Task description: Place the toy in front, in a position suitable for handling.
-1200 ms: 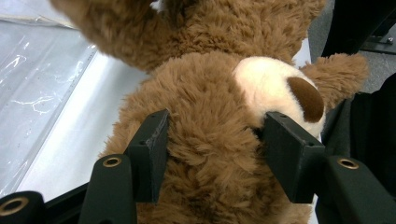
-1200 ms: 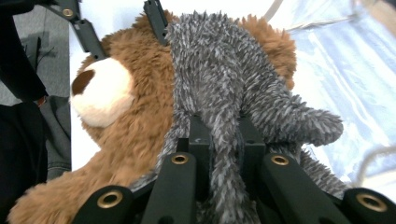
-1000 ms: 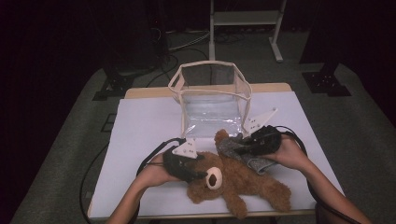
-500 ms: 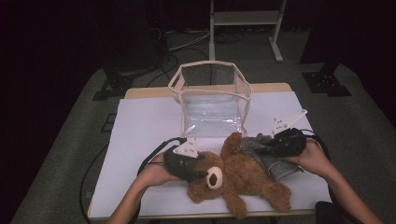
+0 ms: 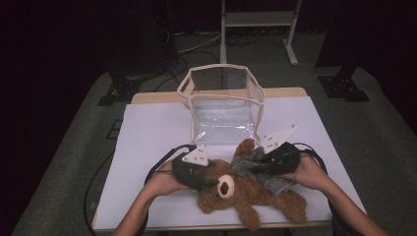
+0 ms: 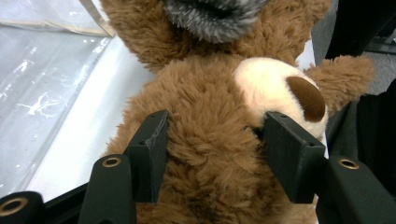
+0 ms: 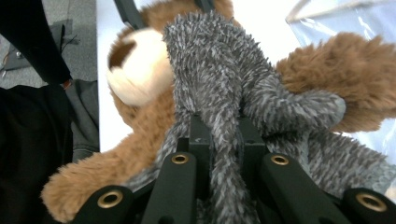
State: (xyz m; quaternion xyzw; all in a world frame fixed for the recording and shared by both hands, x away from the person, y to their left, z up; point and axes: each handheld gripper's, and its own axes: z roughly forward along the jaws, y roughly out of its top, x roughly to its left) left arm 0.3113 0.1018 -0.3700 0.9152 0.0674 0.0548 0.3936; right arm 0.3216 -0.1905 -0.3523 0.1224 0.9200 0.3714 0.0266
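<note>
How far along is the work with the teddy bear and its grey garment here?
Already done: the left gripper is clamped on the teddy bear. In hand: the right gripper pinches the grey garment lying over the bear. Left, probably: getting it fully on or off; the clear bag stands unused.

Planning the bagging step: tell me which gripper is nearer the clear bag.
Right. The right gripper, shut on the grey cloth, sits just below the bag; the left gripper, clamping the bear, is farther back.

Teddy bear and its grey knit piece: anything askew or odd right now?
The grey knit garment is bunched up across the teddy bear, not sitting neatly; the right gripper pinches a fold of it. The left gripper clamps the bear's head. Nothing looks torn, and the clear bag stands upright.
</note>
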